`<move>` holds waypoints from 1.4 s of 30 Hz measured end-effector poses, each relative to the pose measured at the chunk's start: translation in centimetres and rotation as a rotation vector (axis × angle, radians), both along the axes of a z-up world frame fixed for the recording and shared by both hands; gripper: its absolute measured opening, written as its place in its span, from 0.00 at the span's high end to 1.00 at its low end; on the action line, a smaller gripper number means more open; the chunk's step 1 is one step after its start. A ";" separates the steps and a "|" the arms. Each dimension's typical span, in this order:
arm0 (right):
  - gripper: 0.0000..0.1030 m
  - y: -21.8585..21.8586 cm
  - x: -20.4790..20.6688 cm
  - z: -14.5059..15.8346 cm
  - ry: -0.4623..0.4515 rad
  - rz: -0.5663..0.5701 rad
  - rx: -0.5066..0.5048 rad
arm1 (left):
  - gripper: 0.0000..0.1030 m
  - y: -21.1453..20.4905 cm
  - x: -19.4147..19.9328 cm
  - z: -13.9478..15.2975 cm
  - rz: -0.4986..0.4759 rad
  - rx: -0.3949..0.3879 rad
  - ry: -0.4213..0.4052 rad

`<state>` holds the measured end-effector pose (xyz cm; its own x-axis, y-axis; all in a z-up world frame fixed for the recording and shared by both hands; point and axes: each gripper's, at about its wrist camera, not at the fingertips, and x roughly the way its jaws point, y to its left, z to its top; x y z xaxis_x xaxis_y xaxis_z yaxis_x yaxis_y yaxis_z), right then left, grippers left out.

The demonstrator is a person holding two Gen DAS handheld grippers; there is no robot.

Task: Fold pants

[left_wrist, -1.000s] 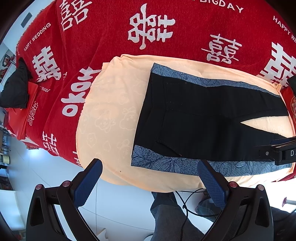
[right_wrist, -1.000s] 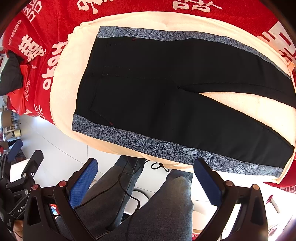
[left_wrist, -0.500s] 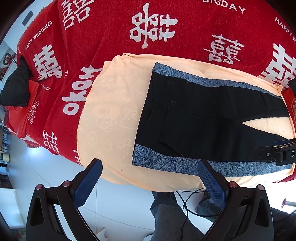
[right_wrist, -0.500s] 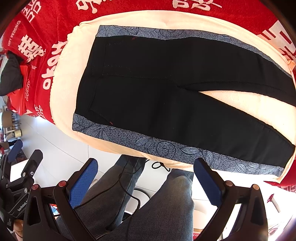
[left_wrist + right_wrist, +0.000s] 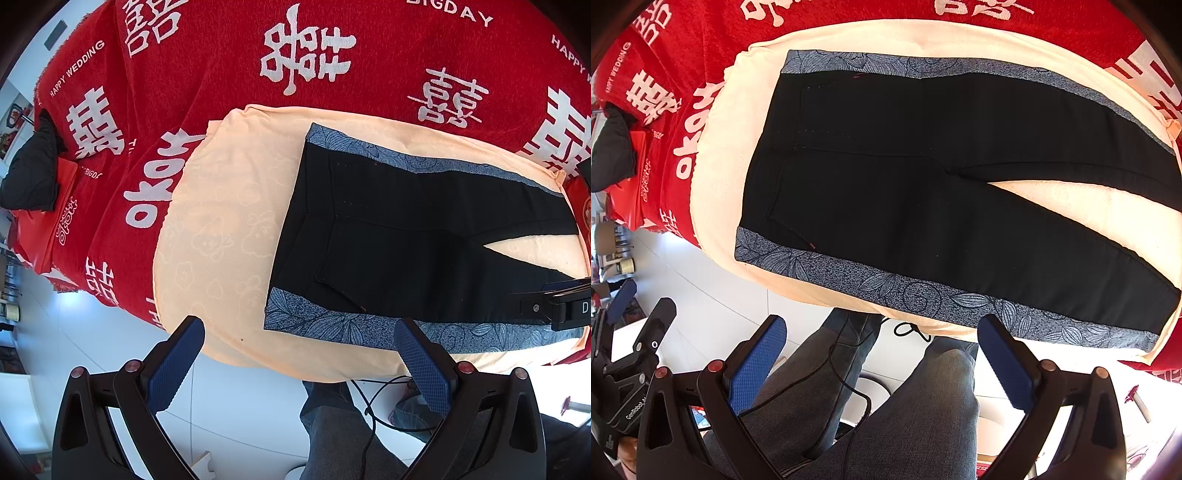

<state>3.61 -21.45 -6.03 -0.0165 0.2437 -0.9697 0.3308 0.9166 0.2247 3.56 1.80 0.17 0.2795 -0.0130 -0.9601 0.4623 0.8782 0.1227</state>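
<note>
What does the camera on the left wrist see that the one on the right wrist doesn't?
Only the left wrist view shows a wide bare stretch of the peach towel beside the waistband, and more of the red wedding blanket behind it. Only the right wrist view shows the pants almost full length, down to the near leg's hem, plus both of the person's jeans-clad legs. Both show the black pants lying flat and unfolded, legs parted, and each open hand-held gripper, left and right, holding nothing.

Red wedding-print blanket (image 5: 229,74) under peach towel (image 5: 221,221); black cloth bundle (image 5: 31,173) far left; white tile floor (image 5: 229,413).
</note>
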 end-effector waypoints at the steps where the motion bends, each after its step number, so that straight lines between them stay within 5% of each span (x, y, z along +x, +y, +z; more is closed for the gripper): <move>1: 0.00 0.0 0.0 0.0 -0.001 -0.001 0.001 | 0.00 0.0 0.0 -0.1 0.001 0.000 0.000; 42: 0.00 -1.3 -0.1 0.1 -0.014 -0.016 0.017 | 0.00 -0.9 0.2 0.4 0.017 0.012 -0.012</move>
